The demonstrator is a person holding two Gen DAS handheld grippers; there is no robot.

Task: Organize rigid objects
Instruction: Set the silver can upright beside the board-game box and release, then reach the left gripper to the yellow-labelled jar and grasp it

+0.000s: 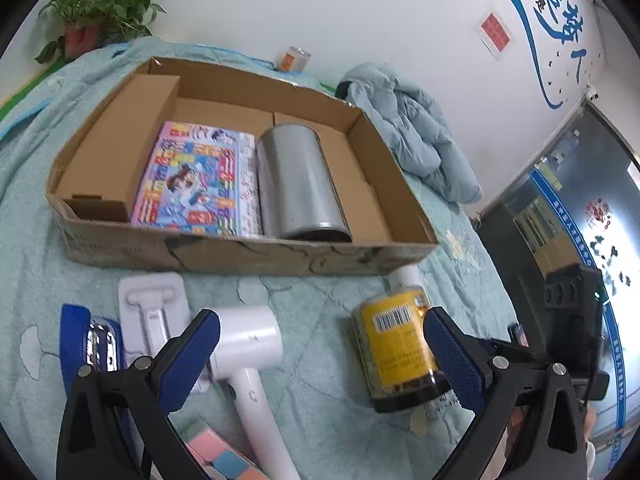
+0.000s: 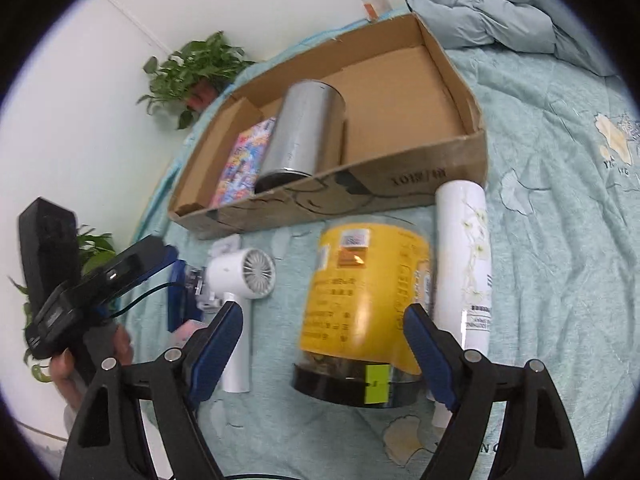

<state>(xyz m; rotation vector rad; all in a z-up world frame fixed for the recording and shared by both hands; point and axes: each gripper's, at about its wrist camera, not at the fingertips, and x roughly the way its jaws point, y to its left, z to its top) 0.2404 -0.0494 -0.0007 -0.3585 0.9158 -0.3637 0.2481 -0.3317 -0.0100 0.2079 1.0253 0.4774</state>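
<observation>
Lining up on the yellow-labelled jar, the right claw gapes wide; next, close, lift into the cardboard box. Left claw also apart.

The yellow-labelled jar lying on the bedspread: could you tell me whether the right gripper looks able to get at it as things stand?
Probably yes. The right gripper is open, with the yellow-labelled jar lying directly ahead between its fingers. Nothing covers the jar, though the white bottle lies close alongside it.

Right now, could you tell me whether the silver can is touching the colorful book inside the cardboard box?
Touching. The left wrist view shows the silver can lying on its side against the colorful book edge, with no box floor visible between them.
</observation>
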